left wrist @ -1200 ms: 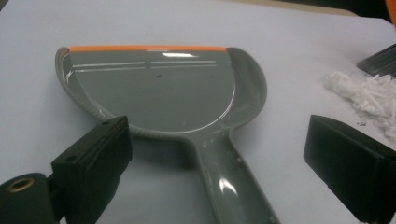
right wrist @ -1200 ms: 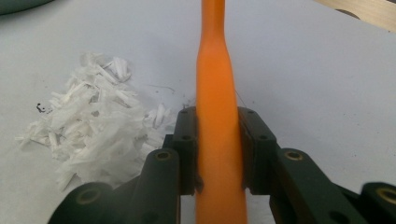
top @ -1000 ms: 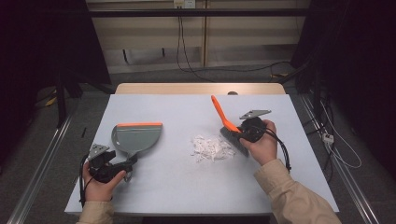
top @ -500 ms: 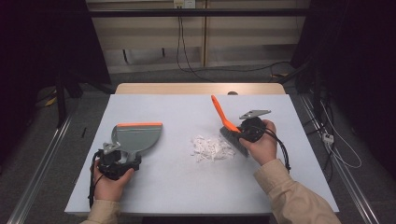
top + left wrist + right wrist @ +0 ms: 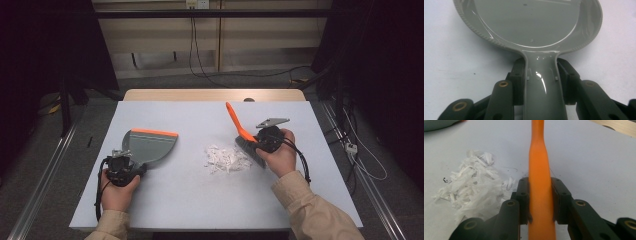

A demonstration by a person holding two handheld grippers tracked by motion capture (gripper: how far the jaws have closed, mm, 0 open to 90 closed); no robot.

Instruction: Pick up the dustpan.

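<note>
A grey dustpan [image 5: 150, 145] with an orange front lip lies flat on the left of the pale table [image 5: 200, 200], its pan [image 5: 531, 22] close up in the left gripper view. My left gripper [image 5: 123, 167] [image 5: 541, 75] is shut on its handle, one jaw on each side. A pile of white paper shreds [image 5: 226, 158] [image 5: 474, 185] lies mid-table. My right gripper [image 5: 261, 141] [image 5: 541, 200] is shut on the orange handle [image 5: 539, 165] of a brush [image 5: 235, 122]. The brush's grey head [image 5: 249, 150] rests at the pile's right edge.
A wooden strip [image 5: 210, 95] runs along the table's far edge. Cables [image 5: 300, 160] trail from each gripper toward the person's sleeves. Metal rails [image 5: 45, 175] flank the table on the floor, and bare tabletop lies between the dustpan and the shreds.
My left gripper has moved right and forward to the dustpan's handle and now grips it. The right gripper, brush and shreds have stayed put.
</note>
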